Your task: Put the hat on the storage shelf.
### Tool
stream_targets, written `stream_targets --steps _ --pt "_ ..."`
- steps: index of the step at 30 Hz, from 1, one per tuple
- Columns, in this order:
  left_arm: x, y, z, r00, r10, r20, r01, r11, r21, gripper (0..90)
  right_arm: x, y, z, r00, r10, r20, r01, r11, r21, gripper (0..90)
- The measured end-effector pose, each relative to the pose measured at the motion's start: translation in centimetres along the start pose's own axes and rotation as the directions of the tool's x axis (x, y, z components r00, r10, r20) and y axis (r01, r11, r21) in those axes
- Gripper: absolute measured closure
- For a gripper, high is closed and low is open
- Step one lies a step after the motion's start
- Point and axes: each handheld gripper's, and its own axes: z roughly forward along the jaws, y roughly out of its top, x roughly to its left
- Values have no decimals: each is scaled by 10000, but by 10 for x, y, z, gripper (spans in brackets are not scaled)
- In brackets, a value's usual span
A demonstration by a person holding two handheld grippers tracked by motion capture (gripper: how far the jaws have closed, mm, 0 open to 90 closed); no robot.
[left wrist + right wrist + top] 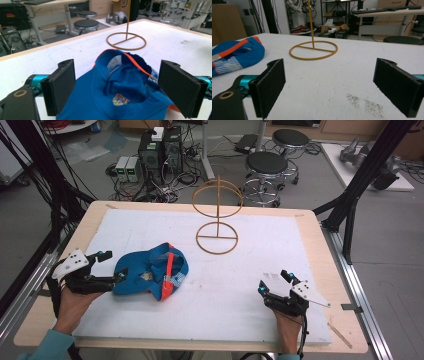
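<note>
two grippers low over table: left gripper [110,266] fingers wide around blue cap [150,276]; right gripper [273,283] fingers wide, holding nothing.

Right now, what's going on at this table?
A person holds a gripper in each hand over a white-covered table. The left gripper is open, its jaws on either side of the edge of a blue cap lying upside down; no grasp yet. The right gripper is open too, idle over bare mat. A wire stand waits at the back, nothing hung on it.
</note>
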Motion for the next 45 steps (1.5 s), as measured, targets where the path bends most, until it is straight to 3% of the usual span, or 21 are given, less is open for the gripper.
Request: stream_targets --steps 3,7,14,28,35,38,43,45 --pt "-2 9 8 9999 143 -25 -143 9995 278 151 0 0 0 10000 -8 9 8 10000 7 98" --pt "-4 19 18 9999 23 159 -35 9973 733 151 0 0 0 10000 -8 -4 8 10000 3 98" --pt "-13 29 43 9975 -163 682 43 9850 1724 153 1 0 0 10000 -53 6 53 10000 35 98" --pt "-21 35 82 9958 -245 879 8 9656 2601 153 0 0 0 10000 -33 12 33 10000 -11 98" --pt "-28 27 102 9924 -167 1222 -281 9339 3564 158 0 0 0 10000 -50 8 50 10000 -17 98" --pt "-31 24 109 9923 -63 1235 -415 9238 3806 168 0 0 0 10000 -42 42 42 10000 -36 98" --pt "-33 19 119 9919 -231 1249 -311 9093 4150 206 0 0 0 10000 40 40 -40 10000 -38 98" --pt "-35 16 123 9914 -320 1269 -280 8955 4441 213 0 0 0 10000 20 45 -20 10000 -25 98"
